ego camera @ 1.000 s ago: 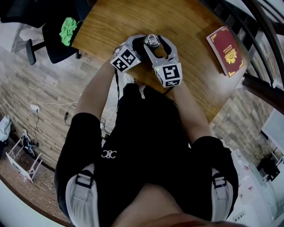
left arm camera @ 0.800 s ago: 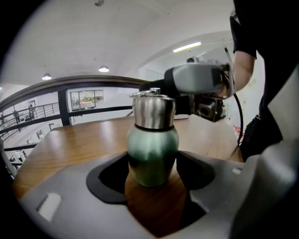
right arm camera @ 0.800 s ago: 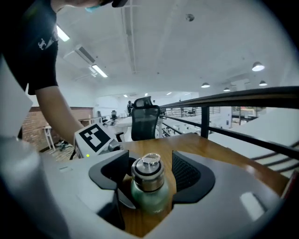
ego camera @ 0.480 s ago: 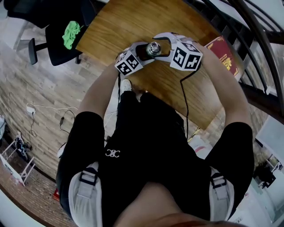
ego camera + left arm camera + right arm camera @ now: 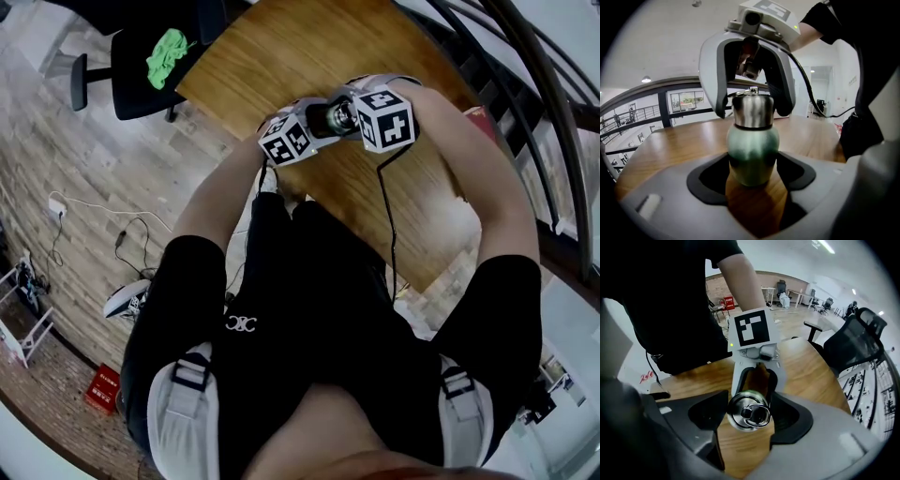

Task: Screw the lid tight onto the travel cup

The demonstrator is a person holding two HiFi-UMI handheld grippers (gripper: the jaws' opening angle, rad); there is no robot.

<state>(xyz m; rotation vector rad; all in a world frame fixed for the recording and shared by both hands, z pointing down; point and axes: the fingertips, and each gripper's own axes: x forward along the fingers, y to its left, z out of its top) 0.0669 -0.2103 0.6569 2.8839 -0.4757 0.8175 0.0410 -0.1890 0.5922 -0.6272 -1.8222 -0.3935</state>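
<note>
A small green travel cup (image 5: 752,150) with a steel lid (image 5: 753,110) stands on the wooden table (image 5: 300,56). My left gripper (image 5: 752,176) is shut on the cup's green body, a black pad against each side. My right gripper (image 5: 749,417) comes down over the top. Its jaws straddle the lid (image 5: 749,411) and stand wide, with a small gap visible at one finger in the left gripper view. In the head view both grippers meet at the cup (image 5: 336,116), the left gripper (image 5: 314,127) on the near left and the right gripper (image 5: 349,112) on the right.
The cup stands near the table's front edge. A red booklet (image 5: 475,113) lies at the right, mostly behind my right arm. A black office chair with a green cloth (image 5: 169,45) stands on the floor to the left. Dark railings run along the far right.
My right gripper has swung from the near side of the cup round to its right side, and its jaws have come off the lid. The left gripper still holds the cup.
</note>
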